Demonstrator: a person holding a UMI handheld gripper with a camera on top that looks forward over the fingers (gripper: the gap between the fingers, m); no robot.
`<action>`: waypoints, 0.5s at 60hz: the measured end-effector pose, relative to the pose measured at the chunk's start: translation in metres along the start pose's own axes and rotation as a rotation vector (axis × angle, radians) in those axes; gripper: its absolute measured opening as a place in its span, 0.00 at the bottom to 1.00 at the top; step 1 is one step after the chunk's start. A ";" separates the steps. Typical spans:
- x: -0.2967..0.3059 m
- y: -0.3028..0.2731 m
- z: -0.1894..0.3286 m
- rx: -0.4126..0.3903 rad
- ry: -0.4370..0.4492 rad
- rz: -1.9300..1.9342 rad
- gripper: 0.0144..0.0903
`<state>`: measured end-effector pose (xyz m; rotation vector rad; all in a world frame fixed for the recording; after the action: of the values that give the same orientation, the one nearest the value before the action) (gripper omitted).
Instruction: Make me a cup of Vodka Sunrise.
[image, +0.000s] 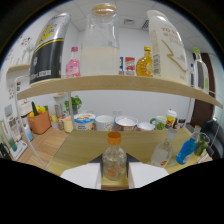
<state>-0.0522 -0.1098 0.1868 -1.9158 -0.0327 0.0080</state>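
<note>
A small clear bottle (114, 161) with an orange cap stands upright between my fingers, holding pale liquid. My gripper (114, 169) is shut on it, and the dark pads (99, 161) press on its sides. The white fingers (82, 176) spread out below. The wooden table (85, 145) lies beyond the bottle. Whether the bottle's base touches the table is hidden.
Beyond my fingers a row of bowls (105, 122) and tubs (84, 120) lines the table's back. A clear bottle (163, 150), a blue bottle (187, 149) and a green one (202, 144) stand to the right. A shelf (115, 82) above carries a large glass jar (100, 47), a pink bottle (73, 65), an amber bottle (145, 64) and cartons.
</note>
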 end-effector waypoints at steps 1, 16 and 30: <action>0.000 0.000 -0.001 0.000 0.000 -0.004 0.28; -0.002 -0.030 -0.057 0.093 -0.020 0.004 0.28; -0.003 0.000 -0.095 0.070 -0.024 0.032 0.28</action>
<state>-0.0527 -0.1994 0.2186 -1.8460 -0.0179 0.0523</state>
